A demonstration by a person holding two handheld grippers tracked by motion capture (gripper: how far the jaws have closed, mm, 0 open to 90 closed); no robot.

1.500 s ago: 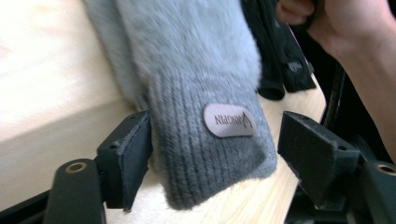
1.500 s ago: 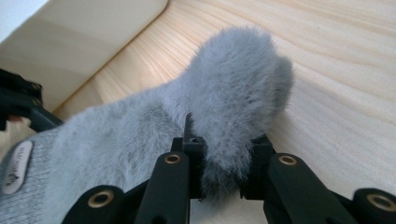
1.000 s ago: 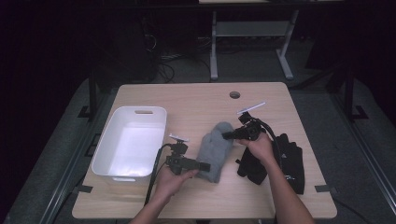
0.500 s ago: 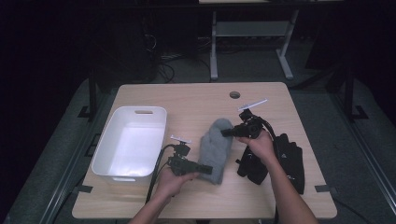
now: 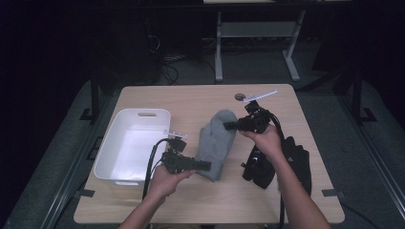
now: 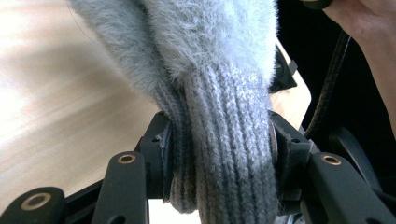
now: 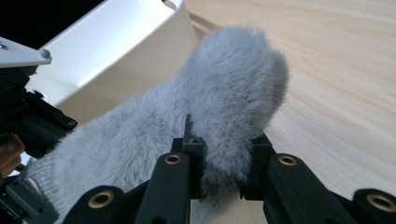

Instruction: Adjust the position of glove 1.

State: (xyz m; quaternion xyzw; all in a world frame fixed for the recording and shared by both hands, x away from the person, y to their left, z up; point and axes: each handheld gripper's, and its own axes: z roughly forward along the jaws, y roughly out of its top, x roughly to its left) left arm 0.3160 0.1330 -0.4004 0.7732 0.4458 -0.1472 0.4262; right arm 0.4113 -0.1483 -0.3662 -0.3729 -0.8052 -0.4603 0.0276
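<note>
Item: one grey fuzzy mitten [image 5: 217, 143], held just above the bench [image 5: 200, 102] between the white tub [image 5: 131, 143] and the black gloves [image 5: 279, 162], stretched lengthwise between two hand-held grippers. Ribbed cuff: clamped in the left gripper [image 5: 203, 165], whose jaws have just been closing and now press the knit from both sides, as the left gripper view [image 6: 224, 154] shows. Fluffy tip: pinched in the jaws of the right gripper [image 5: 229, 125], a small tuft of pile bunched between the pads in the right gripper view [image 7: 229, 172]. Risks, as judged from where I stand: the right hold takes mostly loose pile, so a sharp pull could let the tip slide free and the mitten swing down from the cuff; moving the two hands at unequal pace would stretch or twist the knit; the mitten's sagging middle could catch the near rim of the tub if carried across too low; the left gripper's trailing cable [image 5: 152, 160] lies against the tub and might snag or drag it. Bench otherwise carries a small dark disc [image 5: 239, 97] near the far edge.
</note>
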